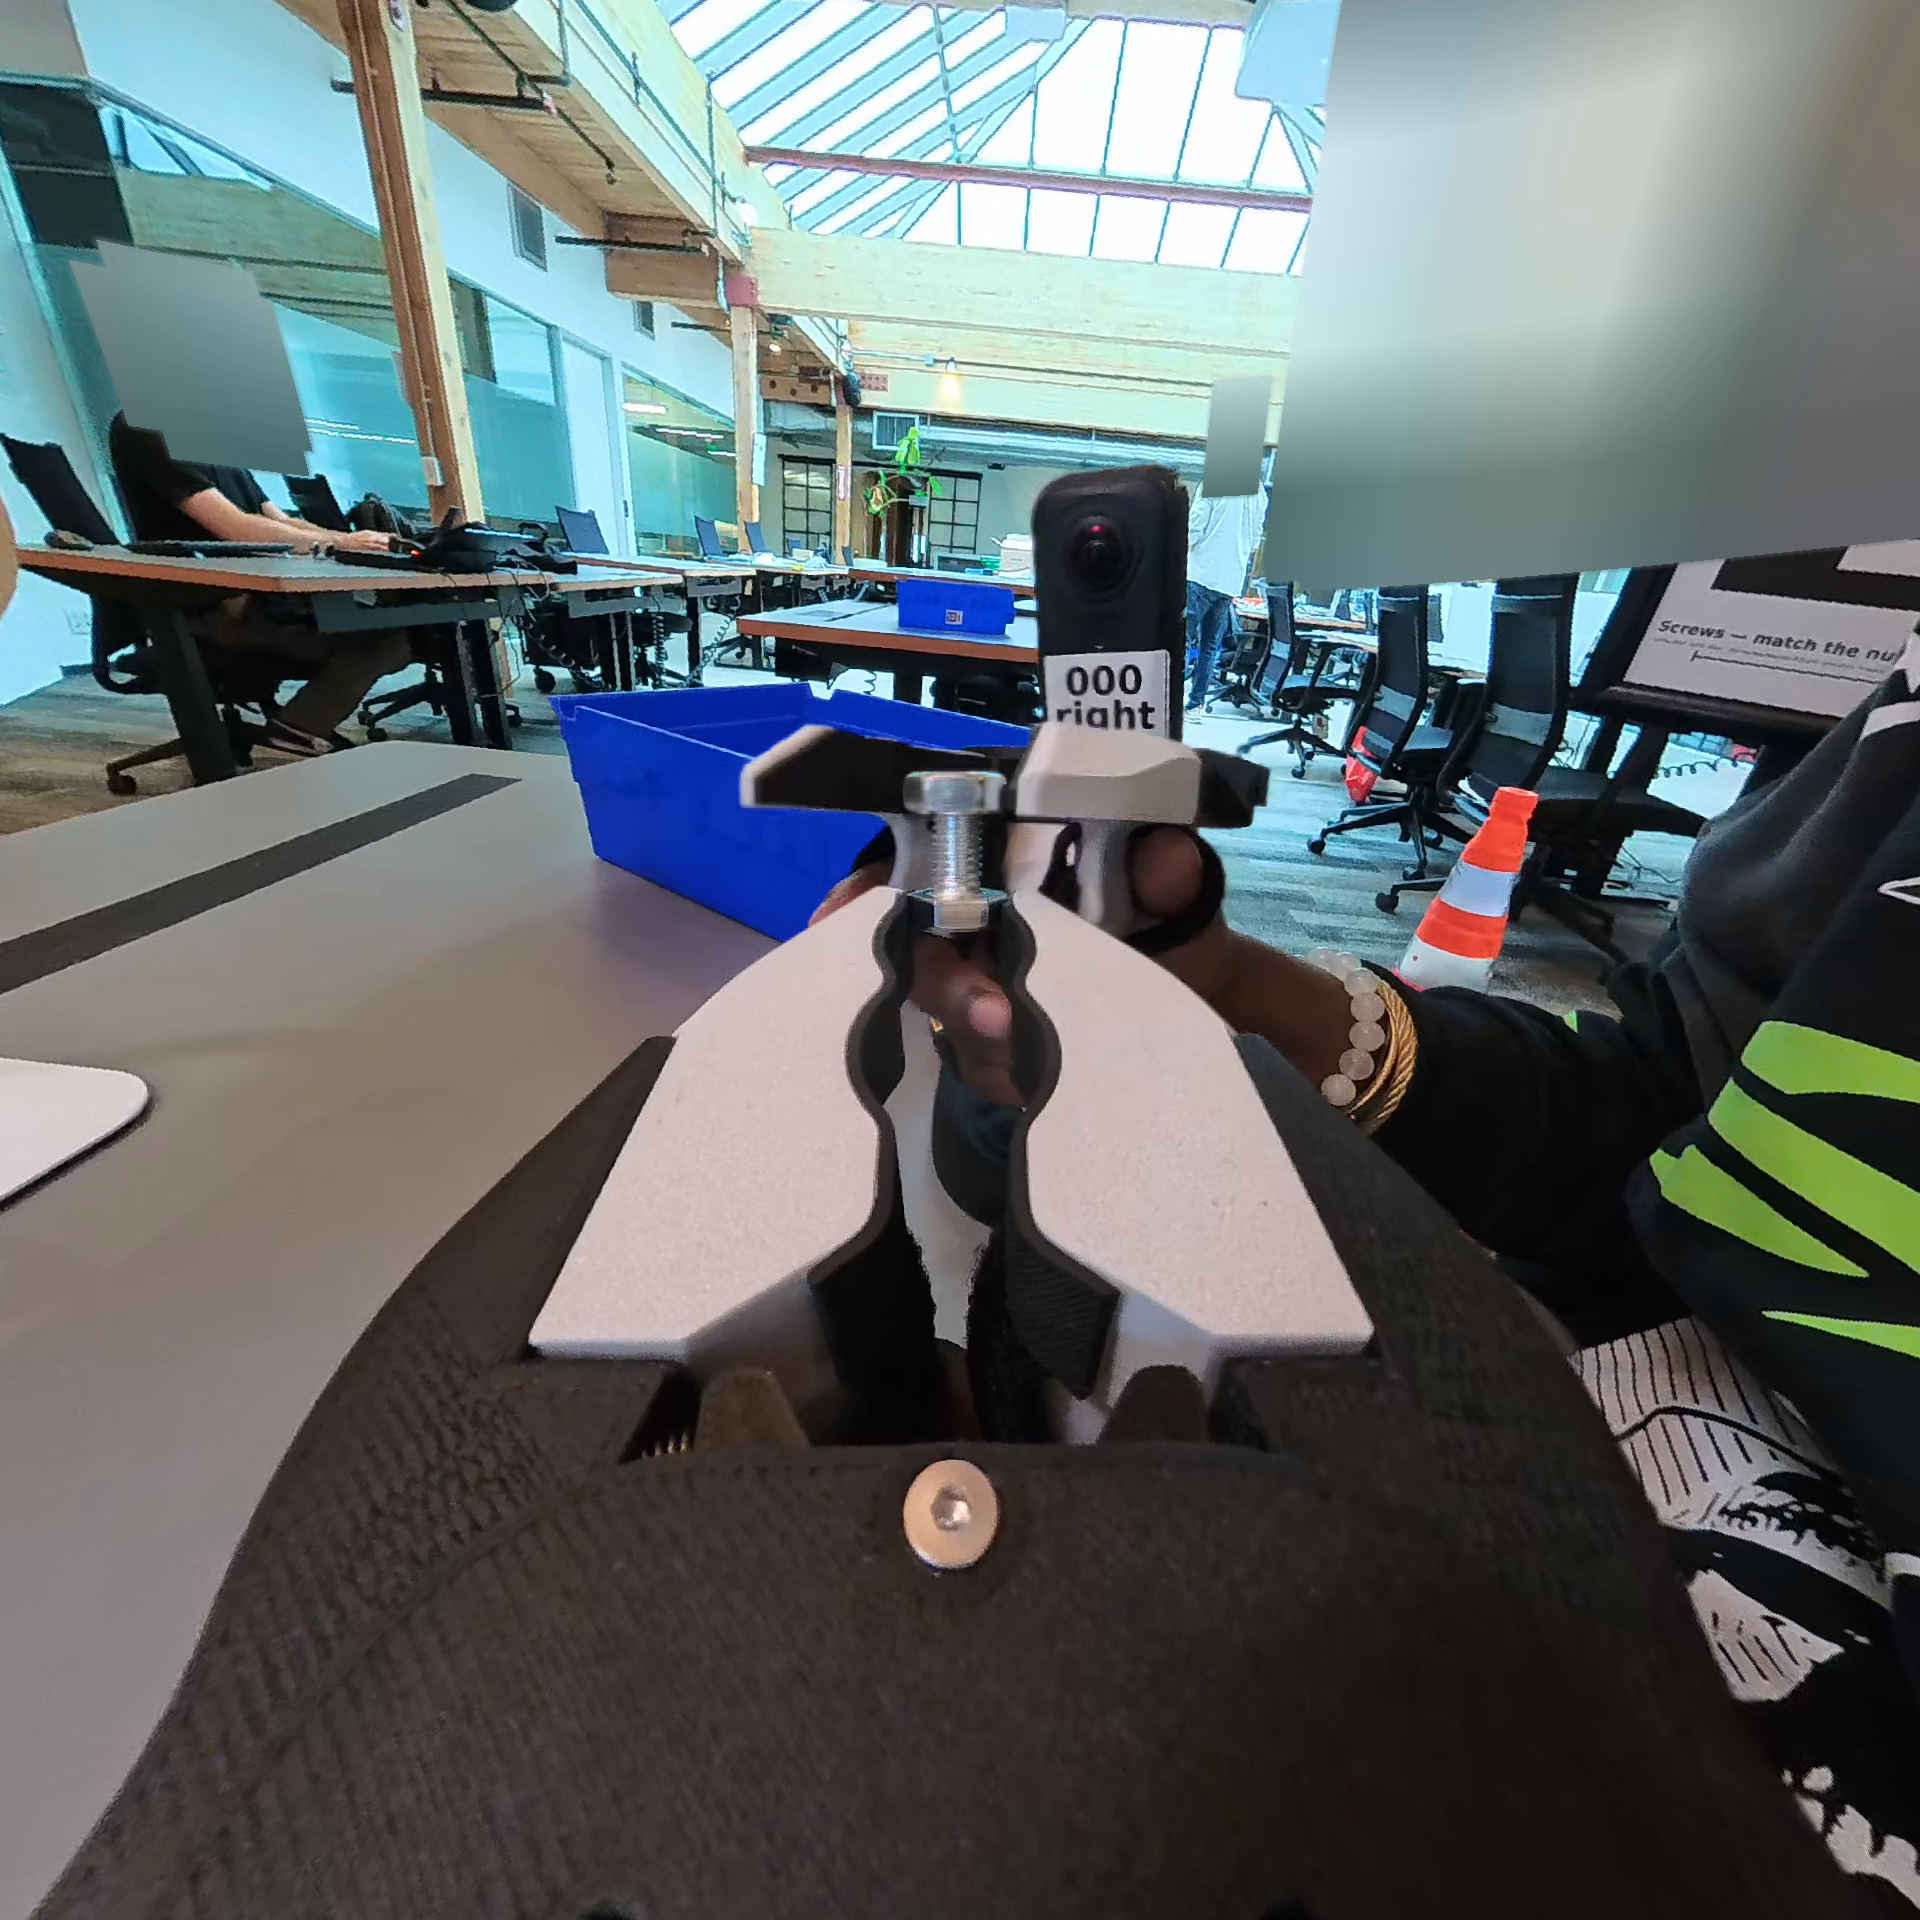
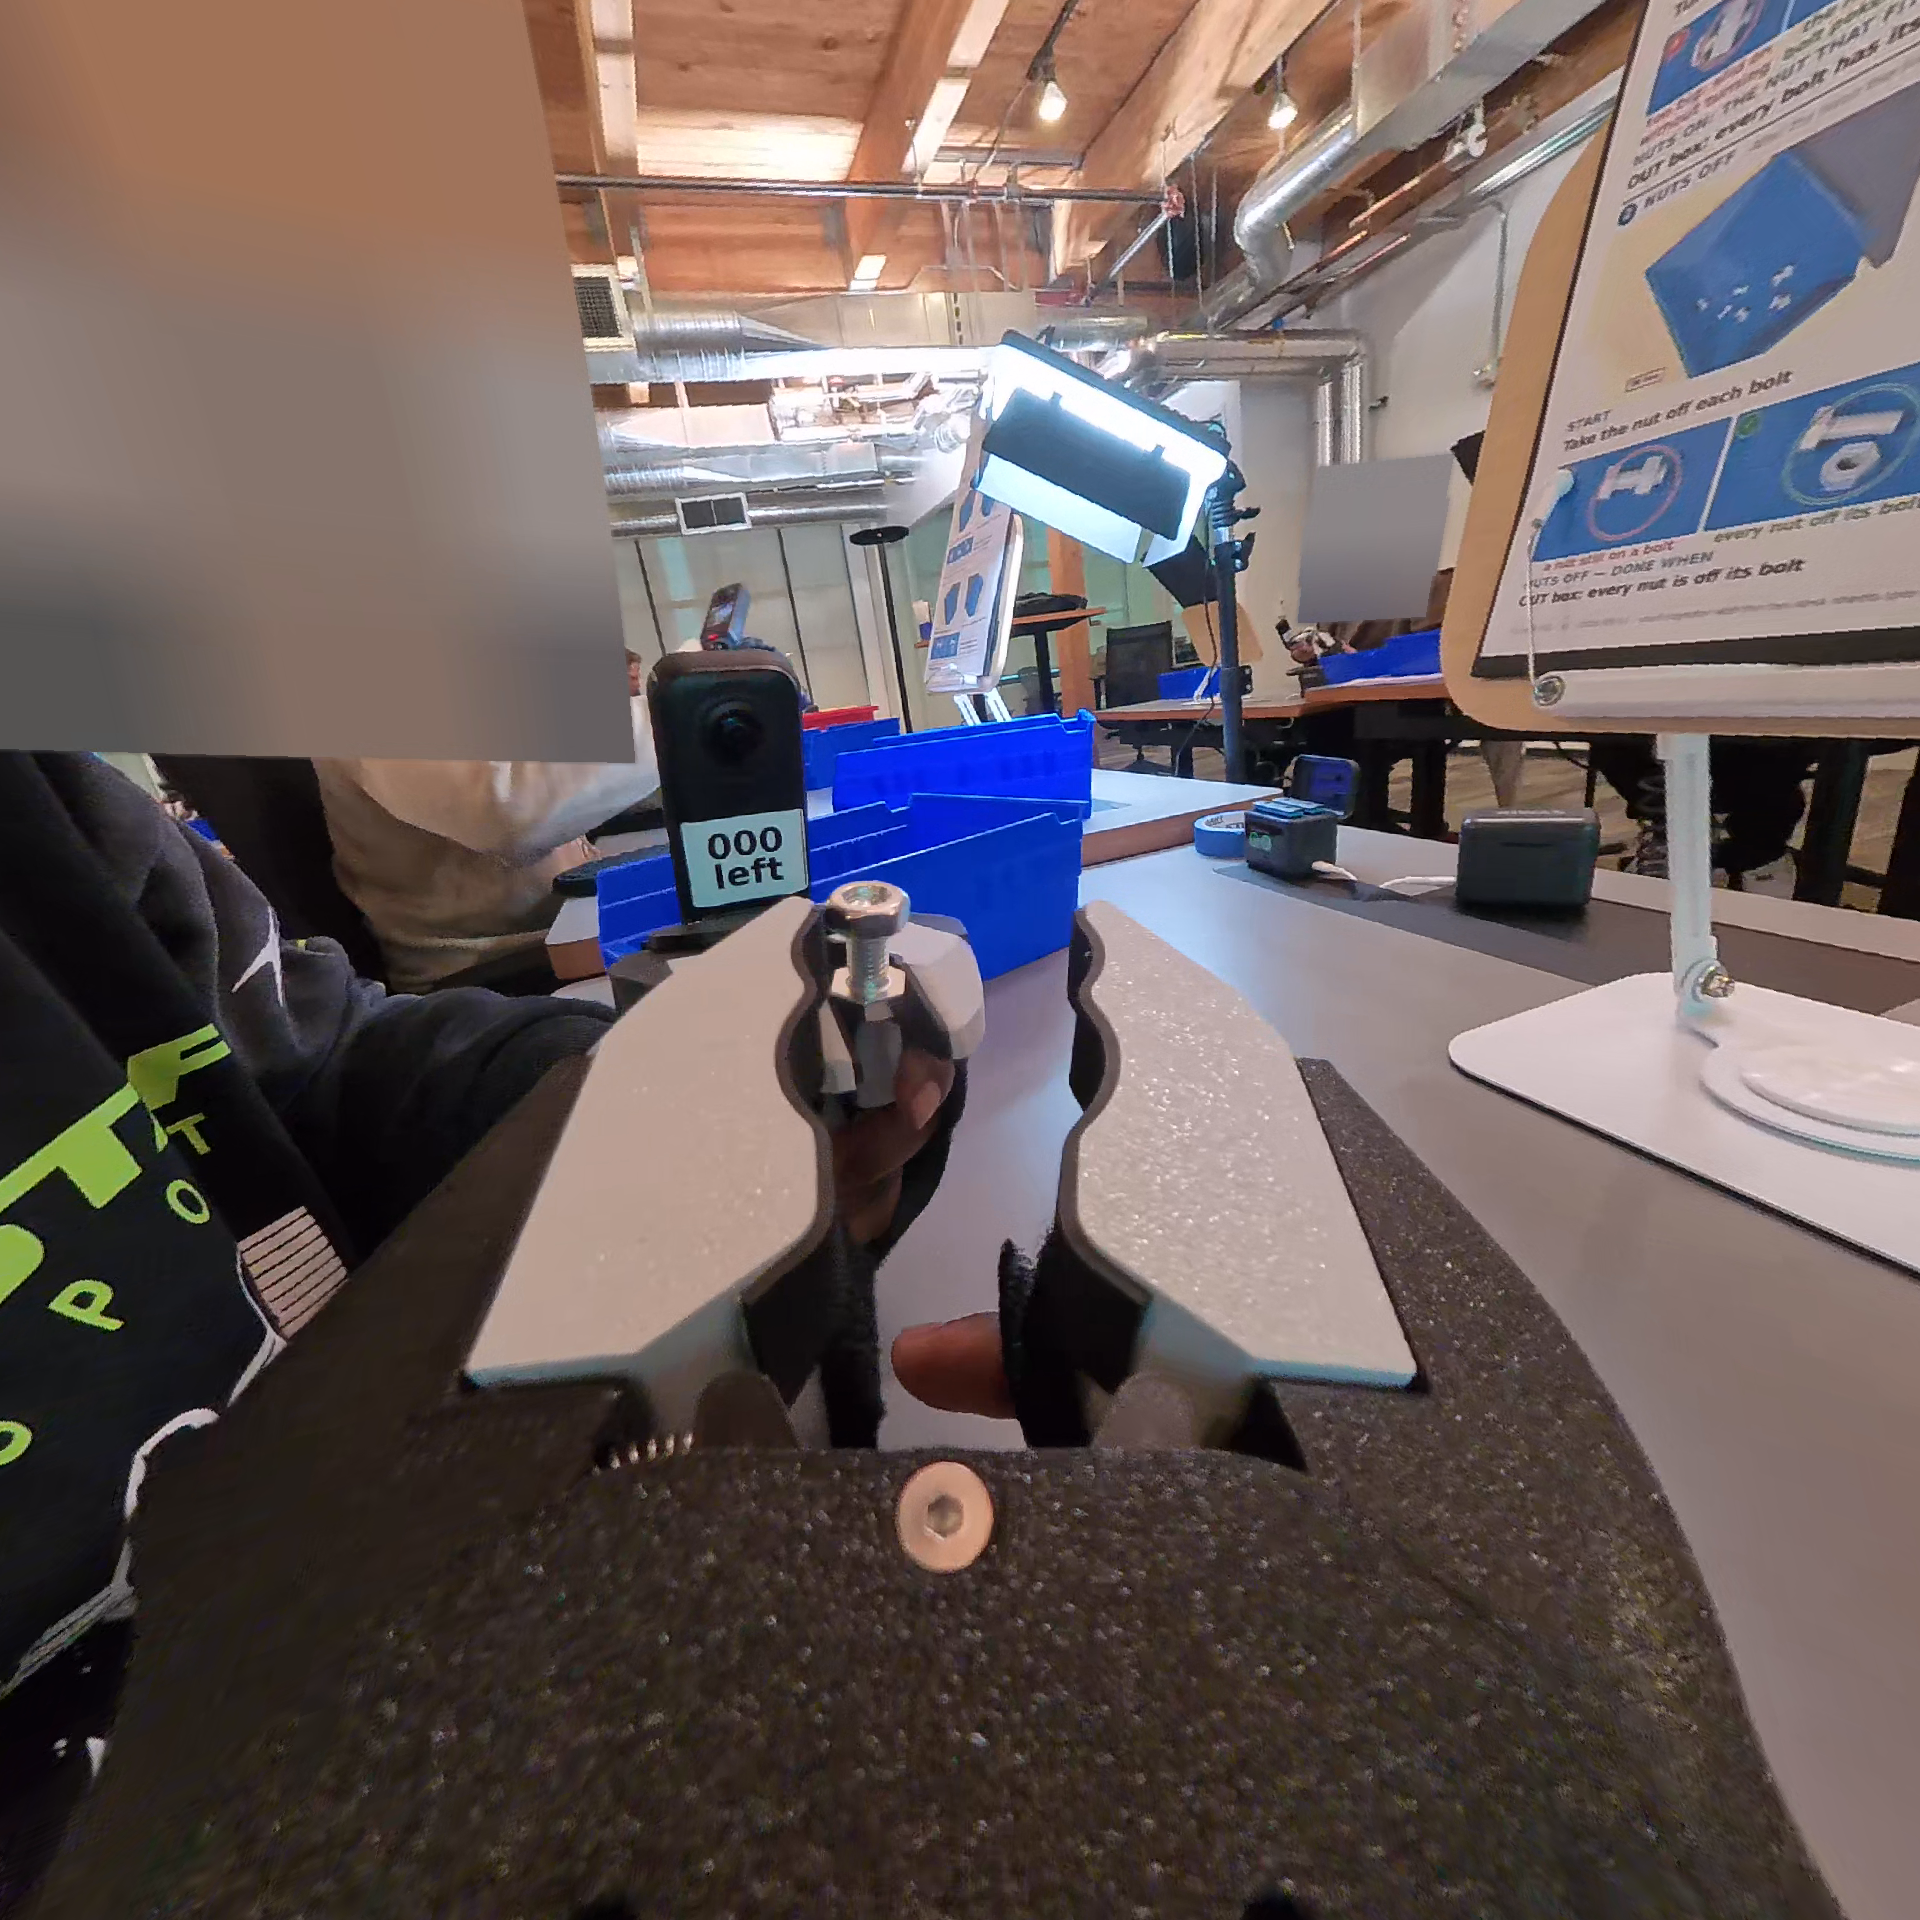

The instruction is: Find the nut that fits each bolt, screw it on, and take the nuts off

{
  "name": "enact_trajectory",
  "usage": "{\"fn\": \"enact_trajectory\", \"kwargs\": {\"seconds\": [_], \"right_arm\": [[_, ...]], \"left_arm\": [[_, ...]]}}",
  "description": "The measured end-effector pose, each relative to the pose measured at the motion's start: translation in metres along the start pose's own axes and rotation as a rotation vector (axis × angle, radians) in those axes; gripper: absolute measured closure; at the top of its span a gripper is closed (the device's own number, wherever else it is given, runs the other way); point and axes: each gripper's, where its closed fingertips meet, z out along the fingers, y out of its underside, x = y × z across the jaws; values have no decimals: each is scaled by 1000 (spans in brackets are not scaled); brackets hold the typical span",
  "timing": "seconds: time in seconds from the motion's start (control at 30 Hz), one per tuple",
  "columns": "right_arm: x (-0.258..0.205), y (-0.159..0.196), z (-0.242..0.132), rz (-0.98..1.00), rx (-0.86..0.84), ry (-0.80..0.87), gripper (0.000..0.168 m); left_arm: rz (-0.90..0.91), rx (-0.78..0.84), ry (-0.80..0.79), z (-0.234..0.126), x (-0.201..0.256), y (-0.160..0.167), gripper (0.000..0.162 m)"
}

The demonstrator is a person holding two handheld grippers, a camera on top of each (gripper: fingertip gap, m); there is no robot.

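Closest to the left wrist lens, the left gripper [image 1: 956, 914] has its two white fingers drawn in narrow, pinching the nut [image 1: 954, 910] at their tips. From that nut the bolt [image 1: 952, 831] stands upright, threads bare between nut and hex head, the head at twelve o'clock. At the head sits the right gripper [image 1: 997, 795], seen side-on; its tips reach the head, though whether they touch it cannot be told here. In the right wrist view the right gripper [image 2: 940, 971] stands wide, fingers well apart, and the bolt [image 2: 868, 966] lies just beside its left finger with open room toward the right finger; nothing is clamped. A little threaded shank pokes out below the nut [image 2: 871, 985]. The person's hand [image 1: 1174, 878] wraps the right tool's handle behind the bolt. Both tools are held up off the grey table [image 1: 312, 997]. At eleven o'clock from the bolt in the left view, a blue bin [image 1: 707, 800] rests near the table's far edge. In the right view, a white stand base [image 2: 1621, 1101] lies at three o'clock, well apart, bare tabletop between.
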Motion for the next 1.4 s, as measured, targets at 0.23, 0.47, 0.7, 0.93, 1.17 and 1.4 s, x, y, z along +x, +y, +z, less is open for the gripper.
{"fn": "enact_trajectory", "kwargs": {"seconds": [0.23, 0.47, 0.7, 0.93, 1.17, 1.4], "right_arm": [[1, -4, -4, -9, 28, 2, 144], [1, 1, 4, -9, -1, 16, 113], [5, -7, -8, -3, 39, 17, 148], [-5, -2, 2, 4, 15, -28, 124], [-2, -3, -2, -7, 15, -13, 140], [-6, -2, -1, -11, 16, -37, 140]], "left_arm": [[-6, 5, -6, -2, -2, -2, 146], [-1, -11, 8, 1, 2, 2, 147], [-14, 16, -11, -3, -4, -4, 146], [-18, -6, 3, 1, 0, 2, 146], [-22, 3, -3, -1, -2, 0, 146], [-18, 2, -6, -1, -3, 0, 146]]}}
